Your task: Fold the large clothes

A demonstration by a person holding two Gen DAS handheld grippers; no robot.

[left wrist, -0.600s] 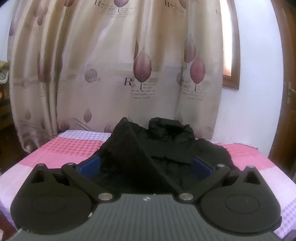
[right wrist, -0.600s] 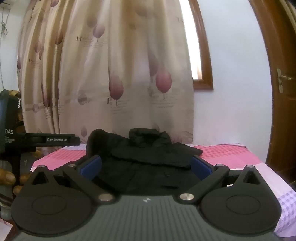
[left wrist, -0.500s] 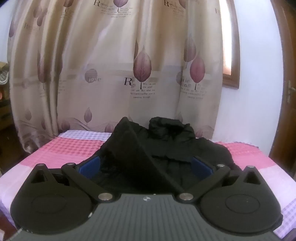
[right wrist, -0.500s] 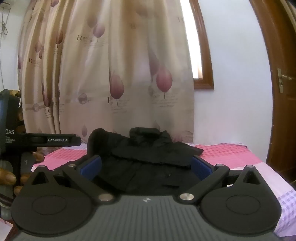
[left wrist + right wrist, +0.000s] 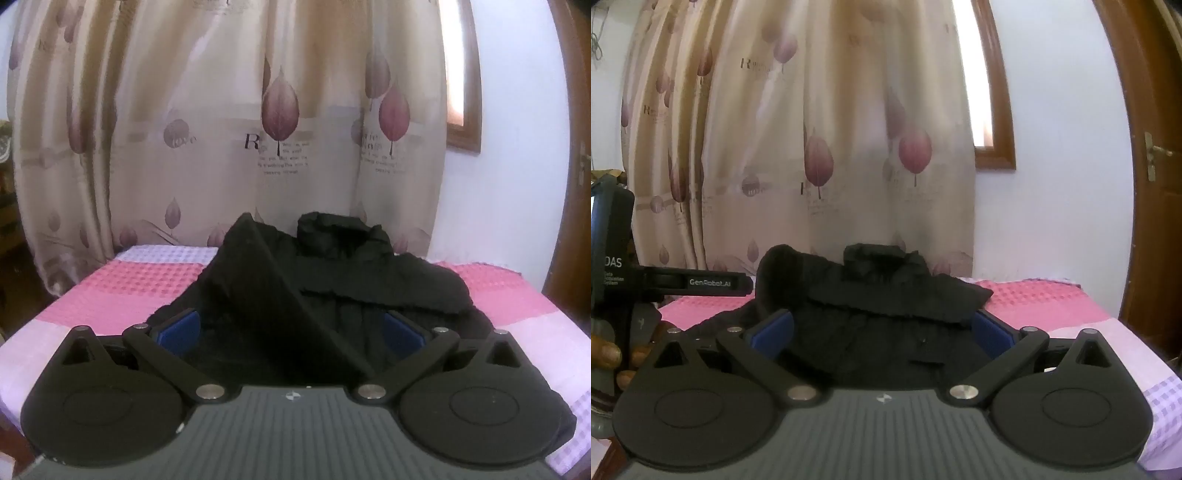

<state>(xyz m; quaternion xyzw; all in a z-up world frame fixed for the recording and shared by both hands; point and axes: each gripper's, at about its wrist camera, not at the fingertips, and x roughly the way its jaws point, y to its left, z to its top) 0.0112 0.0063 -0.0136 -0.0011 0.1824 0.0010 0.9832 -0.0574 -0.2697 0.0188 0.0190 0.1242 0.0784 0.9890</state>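
Garment: a black jacket [image 5: 332, 295] is seen lying rumpled on the bed [image 5: 140, 295], sleeves folded in.
Left gripper [image 5: 291, 332]: jaws held apart, empty.
Right gripper [image 5: 882, 332]: jaws likewise apart, nothing gripped.
Risk: one layer alone may be pinched, so the fold is skewed.

Left gripper [image 5: 291, 330] jaws wide apart, low over black jacket [image 5: 332, 280] on pink checked bedcover [image 5: 140, 291], leaf-print curtain [image 5: 229, 122] behind.

A: Where does the light come from?
B: Daylight through the curtain [image 5: 229, 122] and a glaring window strip [image 5: 975, 92]; the room is dim and soft.
A: Picture quality?
B: Fisheye bowing at edges; mild blur; the black garment [image 5: 332, 280] loses detail in shadow.
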